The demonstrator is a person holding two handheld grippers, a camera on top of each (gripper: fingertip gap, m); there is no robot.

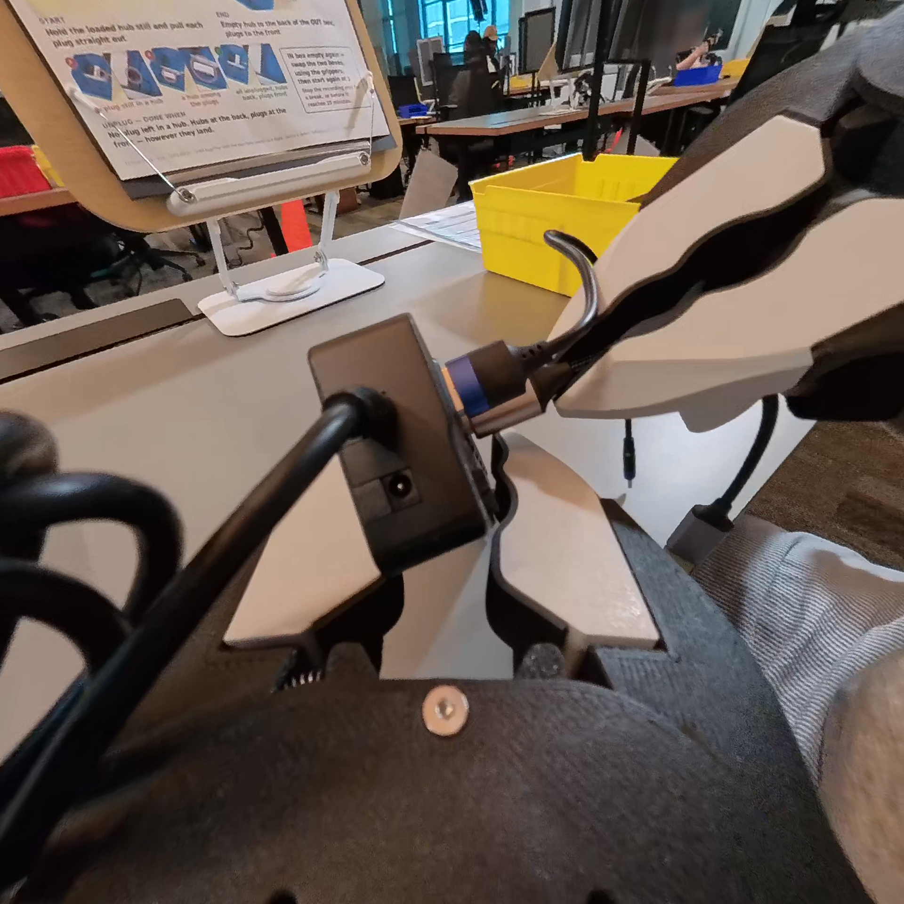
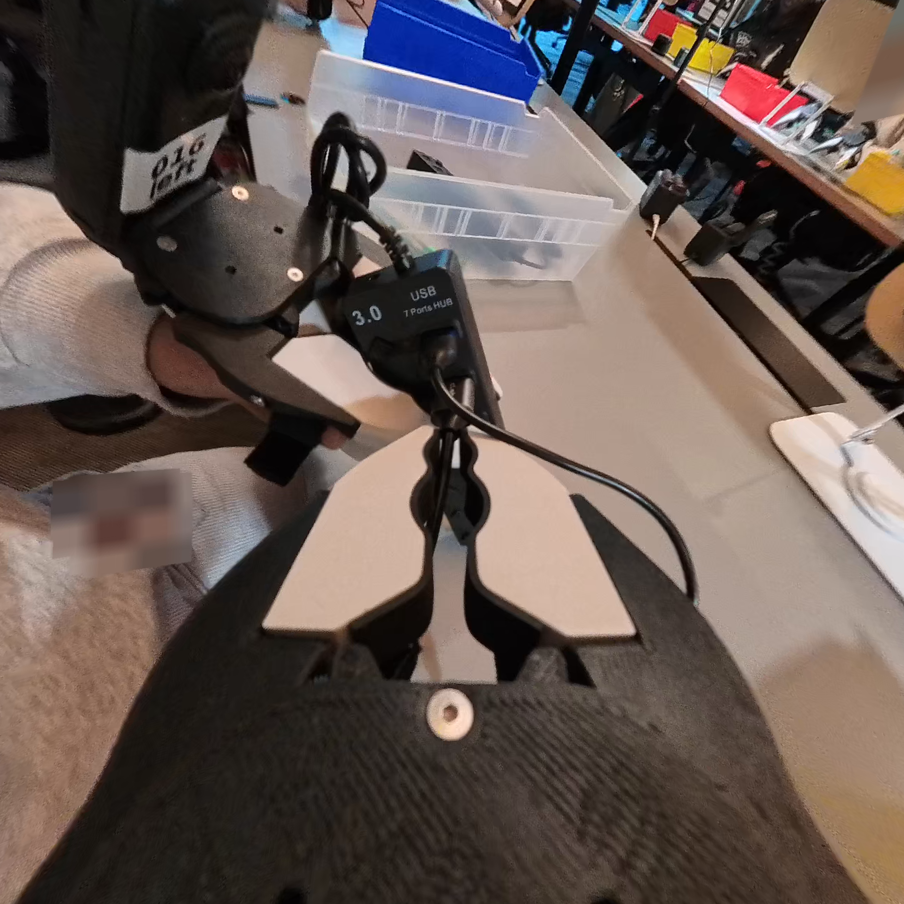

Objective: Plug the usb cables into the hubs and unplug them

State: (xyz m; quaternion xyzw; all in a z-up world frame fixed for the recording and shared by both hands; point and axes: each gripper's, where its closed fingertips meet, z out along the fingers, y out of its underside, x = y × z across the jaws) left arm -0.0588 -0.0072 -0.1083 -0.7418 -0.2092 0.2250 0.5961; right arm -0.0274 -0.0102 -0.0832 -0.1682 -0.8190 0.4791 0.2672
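My left gripper [image 1: 430, 489] is shut on a black USB hub [image 1: 406, 440] and holds it above the grey table, port side facing right. The hub's own thick black cable [image 1: 235, 528] loops off to the left. My right gripper [image 2: 450, 440] is shut on a USB plug with a purple band [image 1: 469, 386], and the plug's tip sits at the hub's port face. In the right wrist view the hub [image 2: 416, 308] sits just past my fingertips, with the left gripper [image 2: 313, 352] clamping it from the left. A second thin cable [image 2: 611, 494] leaves the hub and curves right.
A yellow bin [image 1: 538, 220] stands at the back right of the table. An instruction sheet on a stand [image 1: 220, 98] is behind the hub. Two clear bins [image 2: 489, 215] and a blue bin [image 2: 440, 44] lie beyond. A loose grey plug [image 1: 699, 533] hangs over the table's edge.
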